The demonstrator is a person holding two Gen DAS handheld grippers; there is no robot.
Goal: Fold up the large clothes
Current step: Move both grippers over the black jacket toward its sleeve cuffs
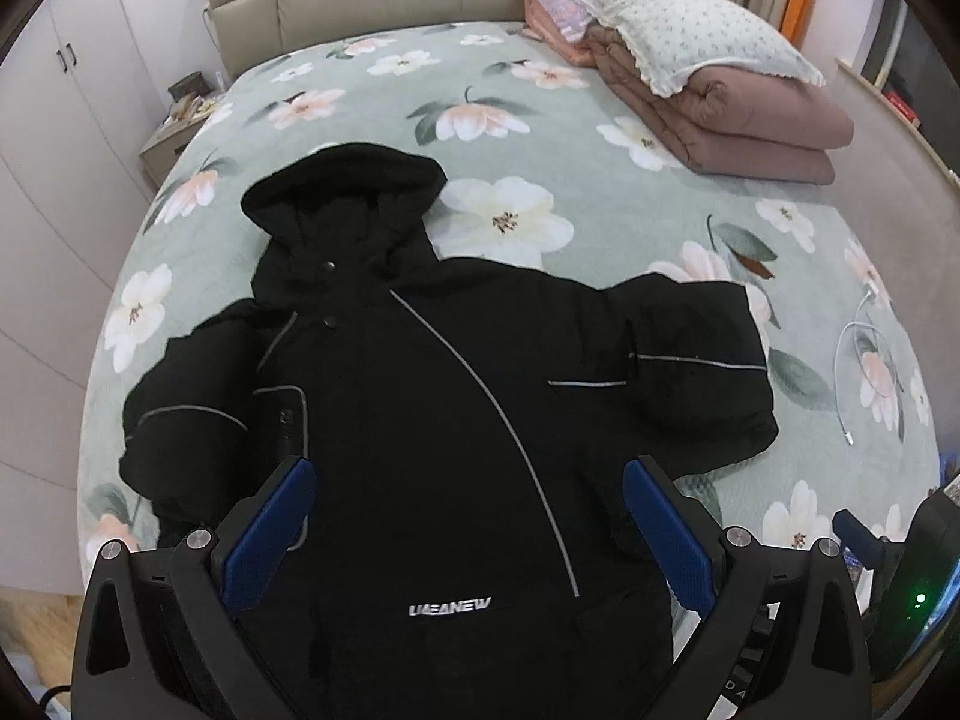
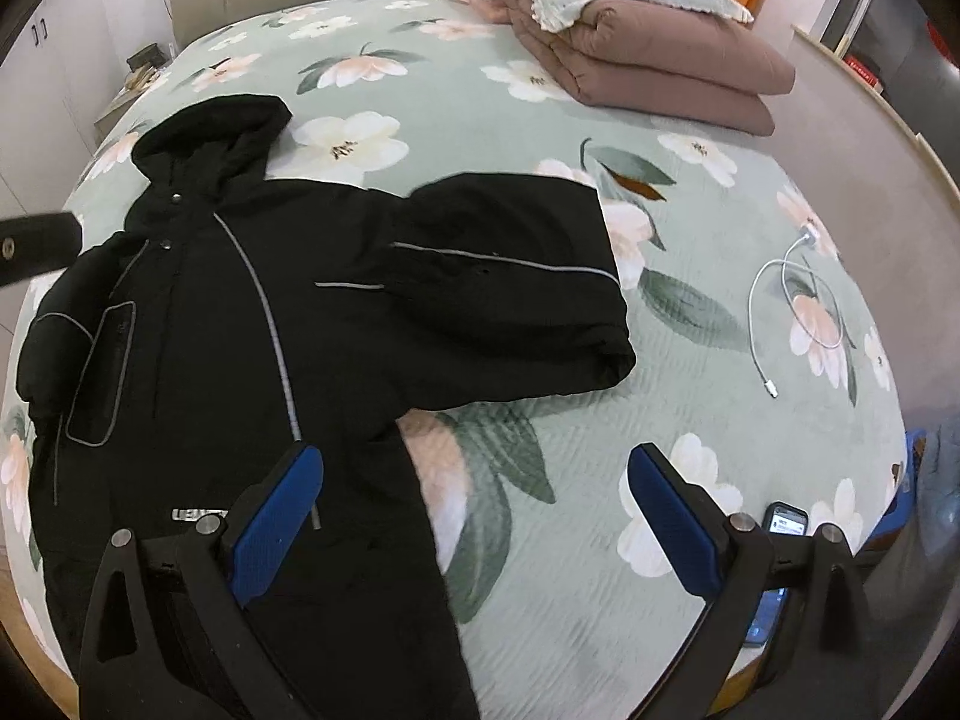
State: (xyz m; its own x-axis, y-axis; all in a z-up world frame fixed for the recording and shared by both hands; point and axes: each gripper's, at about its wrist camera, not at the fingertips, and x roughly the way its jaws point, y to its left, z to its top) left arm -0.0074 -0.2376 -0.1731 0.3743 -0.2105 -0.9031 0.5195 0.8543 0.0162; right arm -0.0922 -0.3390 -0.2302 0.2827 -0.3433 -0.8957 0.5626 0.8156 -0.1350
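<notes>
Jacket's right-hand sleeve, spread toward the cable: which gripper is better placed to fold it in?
Probably the right gripper: open beside the sleeve. The left gripper hangs open over the jacket front.

The bed (image 1: 360, 120) carries 1 black jacket (image 1: 432, 420), 1 folded quilt (image 1: 738, 120), 2 pillows (image 1: 678, 30), 1 white cable (image 2: 798, 300) and 1 phone (image 2: 786, 522)

Soft, even indoor light fills both views, casting faint shadows. The black jacket (image 1: 432, 420) swallows detail in its folds. Fisheye curvature bends the bed (image 2: 690, 312) and walls, with dark vignetting at corners and slight softness near edges.
</notes>
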